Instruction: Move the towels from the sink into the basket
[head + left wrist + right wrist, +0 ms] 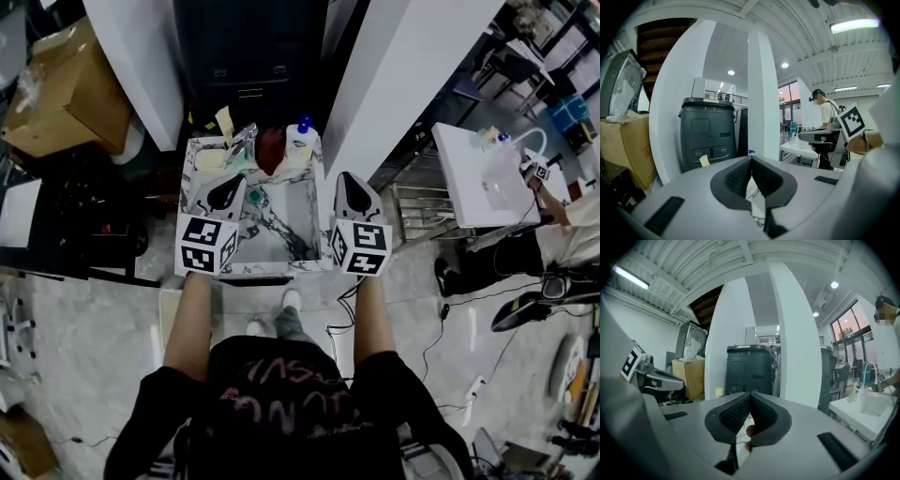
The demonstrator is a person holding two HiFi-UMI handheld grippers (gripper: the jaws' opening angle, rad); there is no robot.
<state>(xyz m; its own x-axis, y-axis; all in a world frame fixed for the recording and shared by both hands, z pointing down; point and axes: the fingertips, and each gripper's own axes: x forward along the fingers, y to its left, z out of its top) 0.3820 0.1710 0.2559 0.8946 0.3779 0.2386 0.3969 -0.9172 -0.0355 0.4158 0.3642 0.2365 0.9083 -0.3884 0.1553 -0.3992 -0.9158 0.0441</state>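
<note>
Sink (pixel 292 221): white marble, dark grey veins. Left gripper (pixel 226 184) and right gripper (pixel 351 180): pale grey shells, black textured pads, cubes with black-and-white square markers. Bottle (pixel 302 137): white, blue cap. Lump (pixel 271 150) beside it: dark red. Tag (pixel 224 123): pale yellow. Box (pixel 58 94): brown cardboard. Cabinet (pixel 708 133): dark grey. Shirt (pixel 281 403): black, pink lettering.
</note>
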